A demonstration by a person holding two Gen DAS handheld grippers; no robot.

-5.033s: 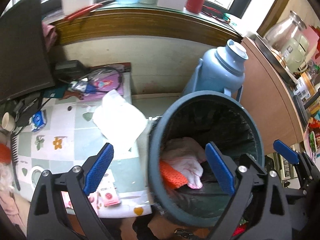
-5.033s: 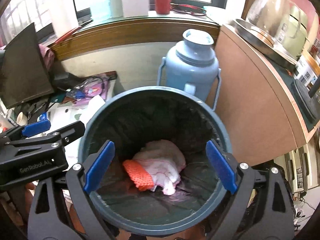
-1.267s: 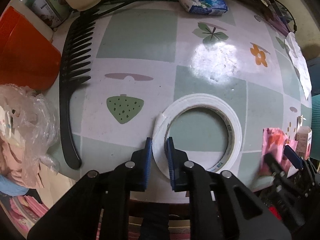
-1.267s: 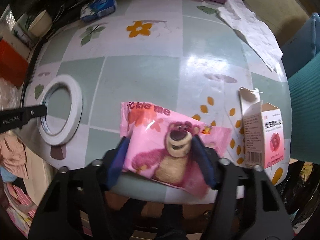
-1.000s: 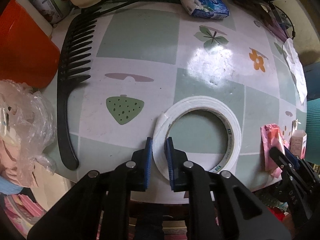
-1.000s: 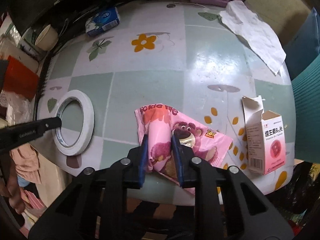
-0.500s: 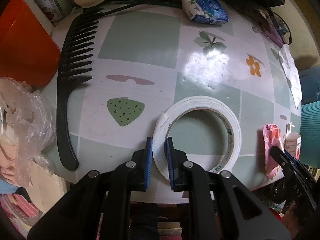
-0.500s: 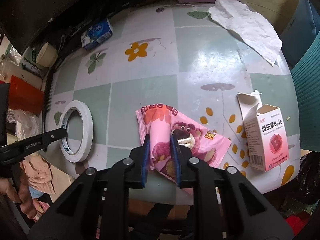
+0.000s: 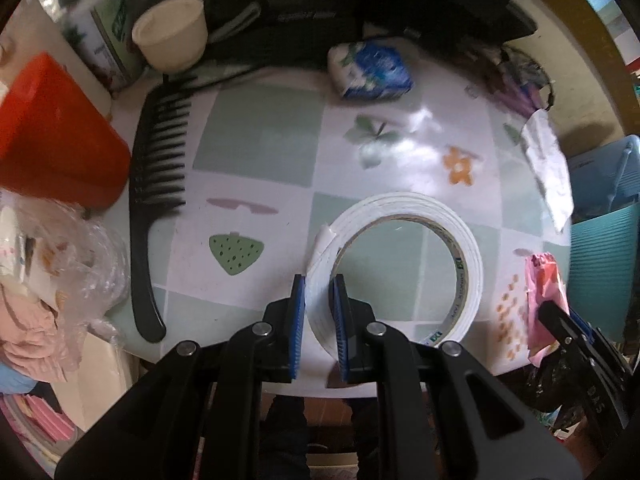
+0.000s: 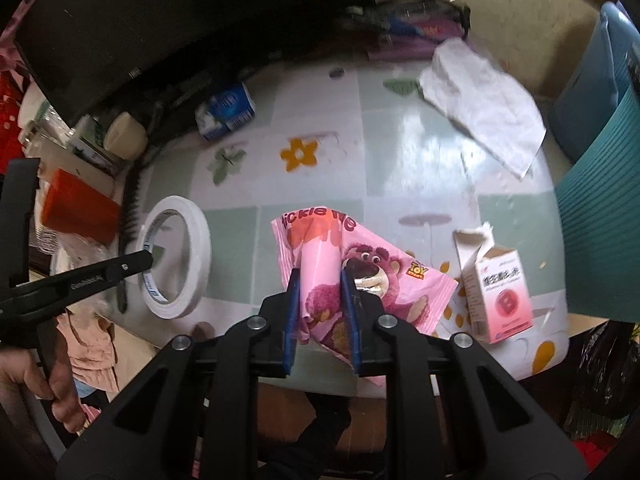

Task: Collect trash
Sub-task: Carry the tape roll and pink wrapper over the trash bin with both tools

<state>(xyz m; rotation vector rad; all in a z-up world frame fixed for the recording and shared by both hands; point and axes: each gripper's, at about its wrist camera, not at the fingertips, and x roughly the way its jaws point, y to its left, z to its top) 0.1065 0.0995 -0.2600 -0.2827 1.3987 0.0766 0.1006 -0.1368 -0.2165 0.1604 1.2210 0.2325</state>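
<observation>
Right now my left hand-held gripper (image 9: pixel 319 322) is clamped on the near edge of the tape roll (image 9: pixel 400 264), one blue pad outside the ring and one inside it. That roll sits at the front left of the tabletop (image 9: pixel 260 136), tilted up off the surface on my side. My right hand-held gripper (image 10: pixel 320 314) is pinched onto a fold of the pink wrapper (image 10: pixel 360 272), which lies near the front edge, with its far end still touching the tabletop. Just right of the wrapper stands an opened pink box (image 10: pixel 498 292), its torn flap up. A crumpled tissue (image 10: pixel 484 104) lies at the far right corner, well apart from both. A black comb (image 9: pixel 156 200) lies along the left side beside a red container (image 9: pixel 52 140). A blue tissue pack (image 9: pixel 370 70) rests toward the back.
</observation>
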